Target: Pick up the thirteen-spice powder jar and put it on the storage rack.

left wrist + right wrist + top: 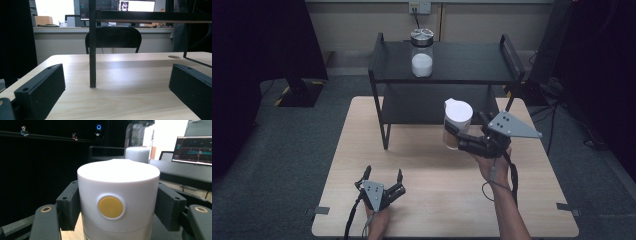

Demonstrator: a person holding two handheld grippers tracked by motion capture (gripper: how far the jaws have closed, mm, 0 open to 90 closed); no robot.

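My right gripper (455, 134) is shut on a jar with a white lid (457, 121), held above the table in front of the black shelf (447, 62). In the right gripper view the white lid (117, 195) with a yellow round button sits squeezed between both jaws, and the gripper (117, 206) clamps its sides. A glass jar of white powder (422, 52) with a grey lid stands on the shelf's top board; the same jar (137, 145) rises behind the held lid. My left gripper (383, 176) rests open on the table near the front left, its jaws wide apart with nothing between them (115, 85).
The wooden table (432, 200) has bare room in its middle and front. The shelf's front-left leg (92, 50) stands just ahead of the left gripper. A black chair (113, 40) and monitors lie beyond the table. A dark stand (299, 90) is on the floor at left.
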